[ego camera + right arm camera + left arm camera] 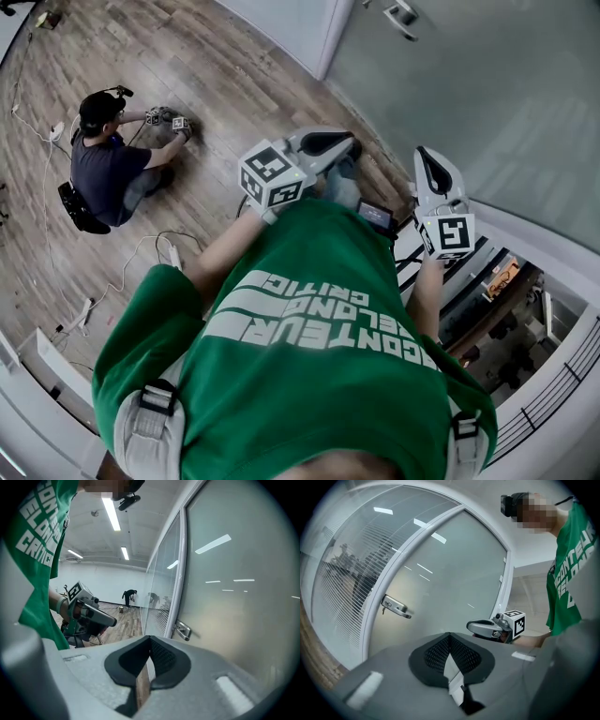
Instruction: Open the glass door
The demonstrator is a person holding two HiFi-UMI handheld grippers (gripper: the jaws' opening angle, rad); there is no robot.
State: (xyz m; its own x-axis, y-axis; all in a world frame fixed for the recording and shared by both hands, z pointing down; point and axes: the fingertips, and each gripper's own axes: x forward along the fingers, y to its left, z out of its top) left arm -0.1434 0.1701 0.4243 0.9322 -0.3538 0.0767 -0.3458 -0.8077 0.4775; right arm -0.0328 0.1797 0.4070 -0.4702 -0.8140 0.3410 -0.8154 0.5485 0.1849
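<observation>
The frosted glass door [487, 94] stands closed in its white frame [333, 37], up and to the right in the head view. Its metal lever handle [401, 16] sits beyond both grippers, apart from them. My left gripper [349, 147] and right gripper [422, 152] are held side by side in front of my green shirt; both are shut and hold nothing. In the left gripper view the handle [396, 606] is left of the shut jaws [450, 637]. In the right gripper view the handle [183, 631] lies just right of the shut jaws [150, 641].
A person [112, 159] sits on the wood floor at left, with cables [141, 248] trailing nearby. A glass partition with blinds [342, 588] adjoins the door. A railing and a lower level [525, 309] show at the lower right. Another person [127, 597] bends over far off.
</observation>
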